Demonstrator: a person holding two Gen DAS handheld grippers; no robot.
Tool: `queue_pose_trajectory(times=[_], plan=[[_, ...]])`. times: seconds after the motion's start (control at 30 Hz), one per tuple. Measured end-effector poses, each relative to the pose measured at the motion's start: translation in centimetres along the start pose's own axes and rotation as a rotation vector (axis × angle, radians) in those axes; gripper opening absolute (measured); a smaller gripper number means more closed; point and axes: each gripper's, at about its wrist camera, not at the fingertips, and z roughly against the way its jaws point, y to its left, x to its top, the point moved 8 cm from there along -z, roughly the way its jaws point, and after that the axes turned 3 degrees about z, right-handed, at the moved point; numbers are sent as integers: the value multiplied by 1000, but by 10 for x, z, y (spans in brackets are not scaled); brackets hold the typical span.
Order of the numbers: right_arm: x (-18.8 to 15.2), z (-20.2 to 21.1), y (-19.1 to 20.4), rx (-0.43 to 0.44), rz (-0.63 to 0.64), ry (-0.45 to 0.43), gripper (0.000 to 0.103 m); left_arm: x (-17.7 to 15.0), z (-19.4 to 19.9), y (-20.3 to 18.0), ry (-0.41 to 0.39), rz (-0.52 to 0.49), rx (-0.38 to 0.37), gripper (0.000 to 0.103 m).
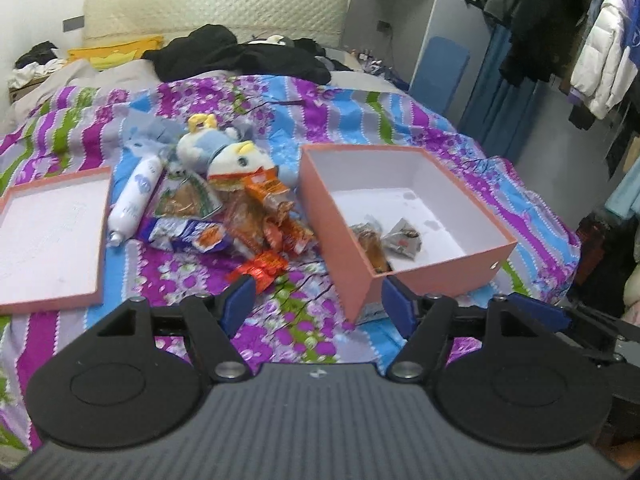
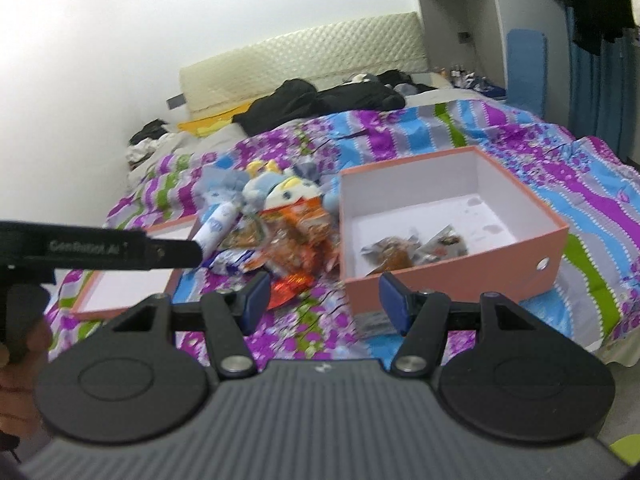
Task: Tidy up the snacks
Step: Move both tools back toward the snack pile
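Note:
An open pink box (image 1: 420, 276) stands on the bed with two wrapped snacks (image 1: 384, 240) in its near corner. Left of it lies a pile of snack packets (image 1: 248, 220), with a red-orange packet (image 1: 260, 268) nearest to me. My left gripper (image 1: 318, 304) hovers open above the bedspread, between that packet and the box's near corner, with nothing between its blue pads. My right gripper (image 2: 325, 300) is open too and holds nothing, just before the same box (image 2: 460, 280) and pile (image 2: 296, 236). The left gripper (image 2: 192, 252) shows from the side at the right wrist view's left edge.
The box's lid (image 1: 52, 240) lies upside down at the left. A white bottle (image 1: 134, 200) and plush toys (image 1: 224, 152) sit behind the snacks. Dark clothes (image 1: 240, 56) cover the head of the bed. A clothes rack (image 1: 580, 40) stands at the right.

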Motion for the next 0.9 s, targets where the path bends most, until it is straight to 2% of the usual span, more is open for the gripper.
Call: queue_pose_trajectory(times=[0.37,0.67,0.9], plan=[[-32,-29,33,66,43,33,62,-35,-18,52,51,94,62,76],[-43,-64,43,68,81,60,62,-33,-64,97,87,96,128,76],[-52,-90,58,84,130,96,62,-31,-121,137,144,168,144,76]])
